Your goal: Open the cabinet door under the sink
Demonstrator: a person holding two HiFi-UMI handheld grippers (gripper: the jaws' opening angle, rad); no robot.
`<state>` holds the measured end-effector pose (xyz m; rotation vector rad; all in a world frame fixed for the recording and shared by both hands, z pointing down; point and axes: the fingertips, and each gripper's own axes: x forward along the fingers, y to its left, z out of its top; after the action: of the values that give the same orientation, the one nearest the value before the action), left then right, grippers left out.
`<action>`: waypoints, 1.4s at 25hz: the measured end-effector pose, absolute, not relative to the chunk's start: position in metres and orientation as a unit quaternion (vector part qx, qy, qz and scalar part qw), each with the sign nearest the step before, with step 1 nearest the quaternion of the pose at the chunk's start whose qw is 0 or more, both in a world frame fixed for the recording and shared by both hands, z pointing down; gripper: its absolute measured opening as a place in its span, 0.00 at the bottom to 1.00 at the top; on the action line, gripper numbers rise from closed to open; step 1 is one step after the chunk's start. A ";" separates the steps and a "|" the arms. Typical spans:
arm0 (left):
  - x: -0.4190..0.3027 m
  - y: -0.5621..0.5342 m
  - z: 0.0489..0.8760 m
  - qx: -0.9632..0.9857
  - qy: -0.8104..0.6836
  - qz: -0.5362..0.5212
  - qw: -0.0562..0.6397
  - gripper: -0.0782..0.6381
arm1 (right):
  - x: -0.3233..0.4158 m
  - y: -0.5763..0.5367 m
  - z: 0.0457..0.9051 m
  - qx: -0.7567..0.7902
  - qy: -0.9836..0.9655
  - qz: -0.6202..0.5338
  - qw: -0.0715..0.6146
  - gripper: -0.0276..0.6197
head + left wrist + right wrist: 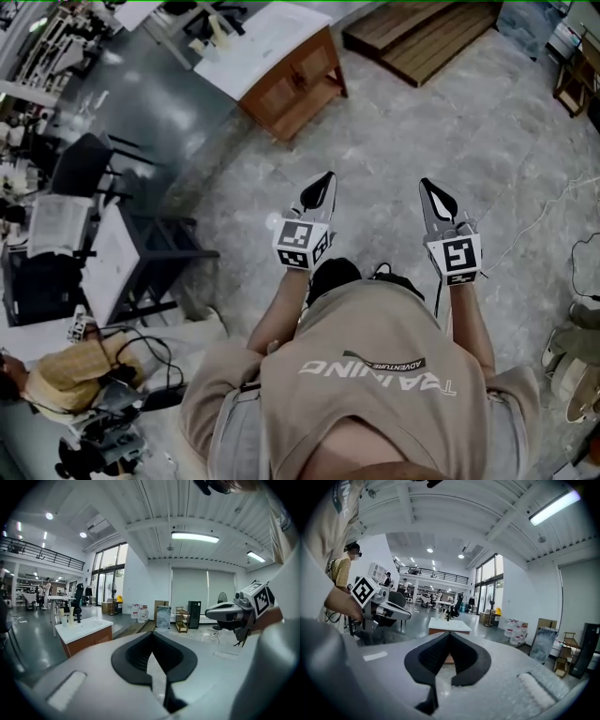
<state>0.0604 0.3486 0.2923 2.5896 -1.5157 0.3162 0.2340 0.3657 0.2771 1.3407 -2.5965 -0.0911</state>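
Cabinet door (298,82) stands well ahead; left tool (323,185) and right tool (429,190) are both closed, empty. Approach squarely, then open one at the door's edge.

**Sink cabinet only partly in my sight**

In the right gripper view my right tongs (449,633) hide most of the sink cabinet's (448,626) wooden front. In the left gripper view my left tongs (152,633) cut off its base. The items (65,618) standing on its counter (88,627) are too small for me to name, and the distant figures (46,588) behind are mere specks.
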 end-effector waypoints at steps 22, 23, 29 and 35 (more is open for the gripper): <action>0.055 0.232 0.302 0.870 -0.477 0.091 0.080 0.13 | 0.228 0.258 0.278 0.474 -0.871 -0.019 0.123 0.05; 0.051 0.224 0.301 0.872 -0.475 0.090 0.079 0.13 | 0.223 0.251 0.274 0.476 -0.871 -0.022 0.122 0.05; 0.018 0.182 0.308 0.872 -0.474 0.088 0.087 0.13 | 0.184 0.221 0.276 0.472 -0.871 -0.017 0.132 0.05; 0.004 0.151 0.316 0.878 -0.461 0.085 0.093 0.13 | 0.179 0.197 0.285 0.490 -0.858 0.000 0.155 0.05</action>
<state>0.0039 0.1507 0.3160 2.6064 -1.3697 0.2530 0.1790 0.1969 0.2853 1.4030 -2.4593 0.0010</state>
